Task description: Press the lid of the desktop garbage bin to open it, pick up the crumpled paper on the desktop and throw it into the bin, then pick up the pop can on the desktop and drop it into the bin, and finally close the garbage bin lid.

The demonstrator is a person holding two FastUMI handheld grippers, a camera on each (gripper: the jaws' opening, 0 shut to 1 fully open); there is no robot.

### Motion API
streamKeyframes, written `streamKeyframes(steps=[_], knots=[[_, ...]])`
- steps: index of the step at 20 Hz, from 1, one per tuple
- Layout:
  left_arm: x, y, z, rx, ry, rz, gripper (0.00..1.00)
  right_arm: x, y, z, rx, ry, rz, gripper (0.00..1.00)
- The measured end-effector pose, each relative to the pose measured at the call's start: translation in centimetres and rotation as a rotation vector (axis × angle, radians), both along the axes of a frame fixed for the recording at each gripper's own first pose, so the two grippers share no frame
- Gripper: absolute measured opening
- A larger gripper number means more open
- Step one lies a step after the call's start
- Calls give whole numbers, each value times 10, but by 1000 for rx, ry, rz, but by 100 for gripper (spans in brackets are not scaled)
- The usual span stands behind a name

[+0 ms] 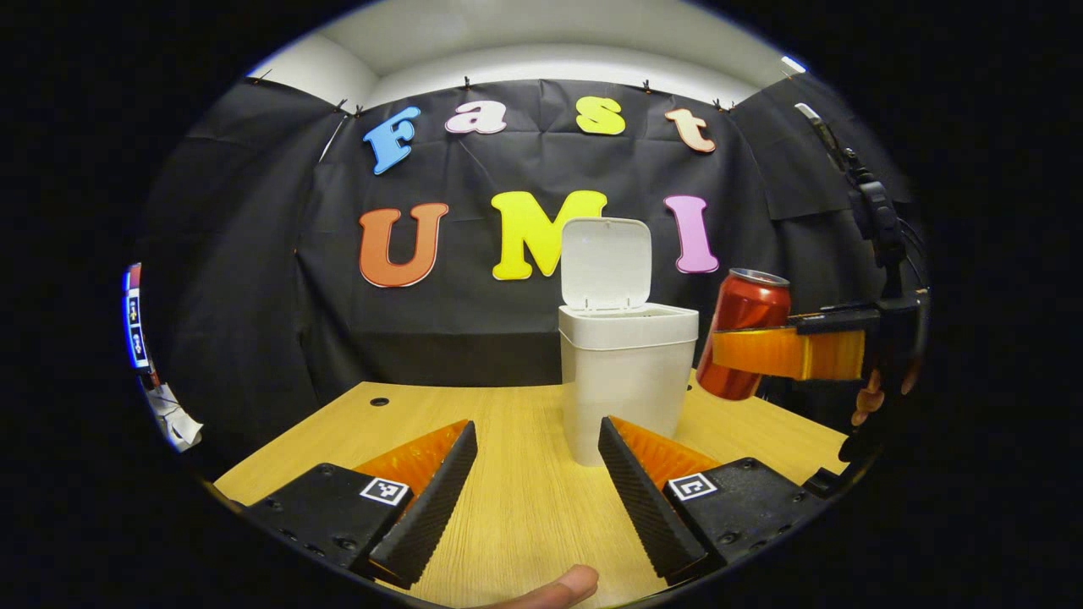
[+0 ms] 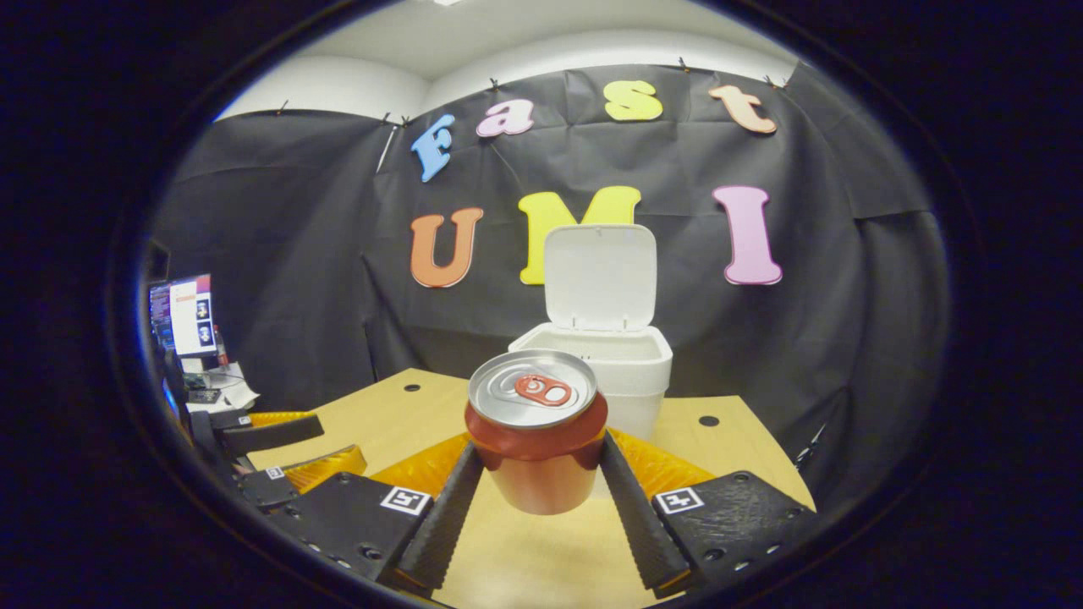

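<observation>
The white desktop bin (image 1: 626,372) stands on the wooden table with its lid (image 1: 606,262) hinged up and open. In the right gripper view the bin (image 2: 605,364) sits just beyond a red pop can (image 2: 537,440), which my right gripper (image 2: 537,461) is shut on, lifted above the table. From the left gripper view the same can (image 1: 744,330) hangs tilted in the air right of the bin, held by the right gripper (image 1: 787,351). My left gripper (image 1: 537,461) is open over the table, in front of the bin, with nothing between its fingers.
The wooden table (image 1: 525,499) has a small round hole (image 1: 379,401) at the back left. A fingertip (image 1: 558,588) shows at the bottom edge. A monitor and clutter (image 2: 190,338) stand off the table's left side. The left gripper (image 2: 288,448) shows low at left.
</observation>
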State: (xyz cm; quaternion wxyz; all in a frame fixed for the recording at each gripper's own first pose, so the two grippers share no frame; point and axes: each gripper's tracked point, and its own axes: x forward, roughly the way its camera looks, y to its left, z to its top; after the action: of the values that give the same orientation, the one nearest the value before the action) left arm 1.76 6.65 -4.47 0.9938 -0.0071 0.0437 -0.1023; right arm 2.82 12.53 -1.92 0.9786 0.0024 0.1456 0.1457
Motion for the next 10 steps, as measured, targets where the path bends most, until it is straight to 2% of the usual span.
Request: streamKeyframes(steps=[4, 6, 8, 10], knots=[[0, 7, -3, 36, 0, 14, 95, 56, 6, 32, 22, 29, -6, 81], [3, 11, -2, 45, -4, 29, 95, 97, 1, 44, 11, 27, -72, 80], [5, 12, -5, 29, 2, 32, 95, 140, -10, 50, -62, -17, -163, 81], [7, 9, -10, 25, 22, 19, 95, 176, -8, 44, -104, -39, -194, 81]])
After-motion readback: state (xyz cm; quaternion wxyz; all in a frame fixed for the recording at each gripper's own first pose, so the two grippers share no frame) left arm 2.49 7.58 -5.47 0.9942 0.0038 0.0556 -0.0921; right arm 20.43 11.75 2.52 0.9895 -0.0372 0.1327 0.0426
